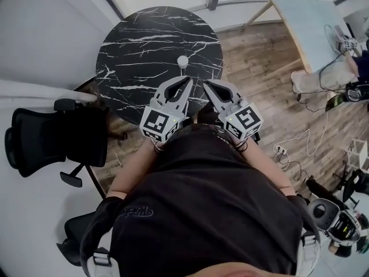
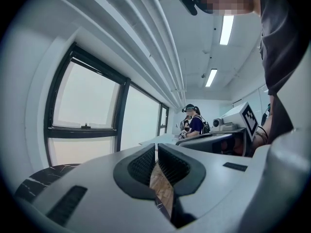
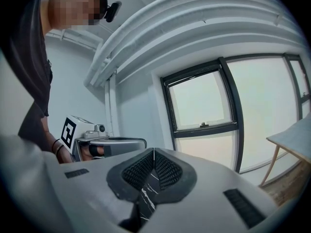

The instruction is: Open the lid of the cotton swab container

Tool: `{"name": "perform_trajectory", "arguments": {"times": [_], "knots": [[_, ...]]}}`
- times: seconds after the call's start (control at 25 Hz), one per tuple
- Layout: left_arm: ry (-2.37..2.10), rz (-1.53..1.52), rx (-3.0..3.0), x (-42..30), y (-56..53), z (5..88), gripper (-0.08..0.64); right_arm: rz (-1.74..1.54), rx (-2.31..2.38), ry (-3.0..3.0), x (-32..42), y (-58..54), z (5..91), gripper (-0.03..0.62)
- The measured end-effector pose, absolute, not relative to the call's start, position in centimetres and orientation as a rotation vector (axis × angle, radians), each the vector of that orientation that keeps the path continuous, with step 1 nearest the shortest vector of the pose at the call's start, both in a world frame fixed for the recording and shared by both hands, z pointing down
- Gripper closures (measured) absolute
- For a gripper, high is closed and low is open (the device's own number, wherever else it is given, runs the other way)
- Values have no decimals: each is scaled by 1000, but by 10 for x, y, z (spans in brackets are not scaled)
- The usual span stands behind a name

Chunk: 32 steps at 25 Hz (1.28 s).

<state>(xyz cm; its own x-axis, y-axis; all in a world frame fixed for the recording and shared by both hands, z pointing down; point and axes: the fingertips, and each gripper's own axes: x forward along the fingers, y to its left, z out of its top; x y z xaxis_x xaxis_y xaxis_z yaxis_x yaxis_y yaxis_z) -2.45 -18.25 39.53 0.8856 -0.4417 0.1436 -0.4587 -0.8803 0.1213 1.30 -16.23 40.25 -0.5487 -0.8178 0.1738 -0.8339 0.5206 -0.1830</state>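
Gleaming faintly, the round table (image 1: 132, 51) has a smooth black top like marble, crossed by thin white veins. On it stands the cotton swab container (image 1: 183, 61), a small, white, rounded thing; at this size I cannot tell how its lid sits. Around the table are brown wood-plank flooring (image 1: 259, 56), a black padded office chair (image 1: 40, 143) and a pale angular tabletop (image 1: 305, 22) on light wooden legs.

Both tools are smooth grey shells that taper to a point, and each carries a white cube printed with black square markers. Black ribbed pads (image 2: 143, 165) line the insides of the jaws.

The left gripper (image 1: 188, 81) has its jaws brought together at the tips, with nothing between them. The right gripper (image 1: 205, 84) is closed and empty in the same way, its pads meeting along a thin seam.

The two are held side by side over the near edge of the table, with their tips angled toward each other. The container lies on the tabletop just beyond those tips, nearer the left gripper's, and touches neither.
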Motion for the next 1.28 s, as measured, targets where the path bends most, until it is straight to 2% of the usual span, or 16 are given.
{"name": "perform_trajectory", "arguments": {"times": [0.32,0.68,1.28], "knots": [[-776,185,2888,-34,-202,398,541,390,1405,-2708,7,-186,405,569],[-840,244,2899,-27,-225,407,484,411,1366,-2718,15,-210,412,569],[-887,307,2877,3,-275,444,263,435,1264,-2699,47,-264,432,569]]}}
